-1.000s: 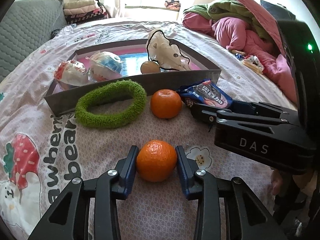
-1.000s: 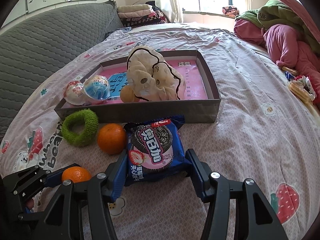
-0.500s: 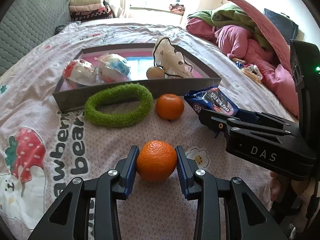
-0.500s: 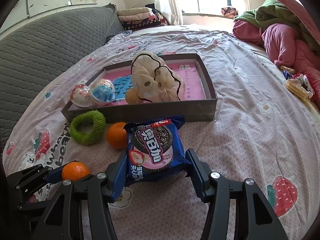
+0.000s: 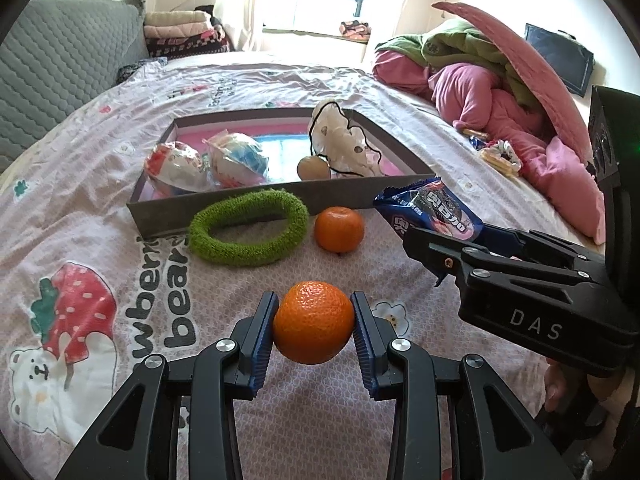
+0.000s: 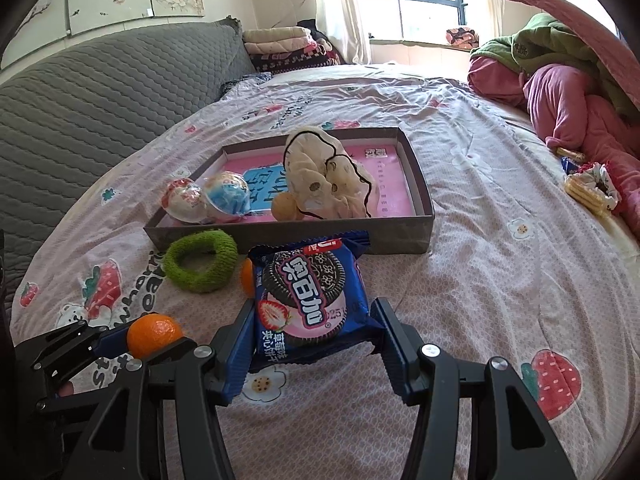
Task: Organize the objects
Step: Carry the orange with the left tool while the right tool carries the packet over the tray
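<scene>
Your left hand-held gripper (image 5: 313, 330) is clamped on a tangerine (image 5: 313, 328), lifted a bit above the bed (image 5: 100, 240). Your right hand-held gripper (image 6: 310, 330) is squeezing a blue cookie packet (image 6: 310, 300) by its sides, also off the sheet I think, hard to be sure from this angle. A second tangerine (image 5: 339, 229) and a green fuzzy ring (image 5: 248, 227) sit just in front of the box (image 5: 344, 196), which holds two wrapped balls (image 5: 174, 168), a small round thing and a crumpled cloth (image 5: 342, 144).

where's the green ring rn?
Green ring lies on the bedspread against the tray's front wall, left of the loose orange; in the right wrist view it's left of centre.
</scene>
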The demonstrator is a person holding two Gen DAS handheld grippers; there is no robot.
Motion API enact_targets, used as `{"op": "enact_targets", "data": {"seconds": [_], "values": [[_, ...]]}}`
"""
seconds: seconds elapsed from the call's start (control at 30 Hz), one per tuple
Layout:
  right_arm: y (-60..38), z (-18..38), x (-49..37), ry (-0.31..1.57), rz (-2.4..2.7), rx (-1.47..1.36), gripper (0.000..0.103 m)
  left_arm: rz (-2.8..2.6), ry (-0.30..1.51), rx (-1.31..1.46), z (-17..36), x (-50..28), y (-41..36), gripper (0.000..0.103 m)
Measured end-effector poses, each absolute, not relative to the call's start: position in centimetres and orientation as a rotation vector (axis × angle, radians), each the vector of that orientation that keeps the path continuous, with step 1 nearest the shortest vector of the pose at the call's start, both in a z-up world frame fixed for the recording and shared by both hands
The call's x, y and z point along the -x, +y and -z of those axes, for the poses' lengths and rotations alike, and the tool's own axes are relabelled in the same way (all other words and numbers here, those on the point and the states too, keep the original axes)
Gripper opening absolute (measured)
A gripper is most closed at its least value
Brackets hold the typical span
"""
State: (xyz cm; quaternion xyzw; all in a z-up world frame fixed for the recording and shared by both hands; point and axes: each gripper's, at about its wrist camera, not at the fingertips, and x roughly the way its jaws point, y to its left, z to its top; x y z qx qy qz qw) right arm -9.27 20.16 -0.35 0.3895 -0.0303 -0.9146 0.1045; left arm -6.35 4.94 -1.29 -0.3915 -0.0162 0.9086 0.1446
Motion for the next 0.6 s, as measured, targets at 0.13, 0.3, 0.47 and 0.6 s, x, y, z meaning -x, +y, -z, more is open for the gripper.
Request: {"op": "enact_targets", "data": {"seconds": [0.13, 0.3, 0.47, 0.6], "values": [[19.9, -0.1, 8.7, -0.083, 2.701, -1.132, 0.056, -2.628, -0.049, 1.118, 0.8, 5.9, 4.8, 0.037], [19.7, -1.0, 8.0, -0.082, 2.713, -1.100, 0.056, -2.643, -0.056, 1.096, -0.1, 5.4, 4.6, 0.037], [19.8, -2.3, 7.3, -0.086, 2.731, -1.048, 0.056, -2.659, -0.065, 1.078, -0.7, 5.0, 4.3, 0.037], [19.7, -2.8, 6.9, -0.083, 2.740, -1.029, 0.056, -2.666, -0.066, 1.068, -0.9, 4.7, 4.1, 0.037]]}}
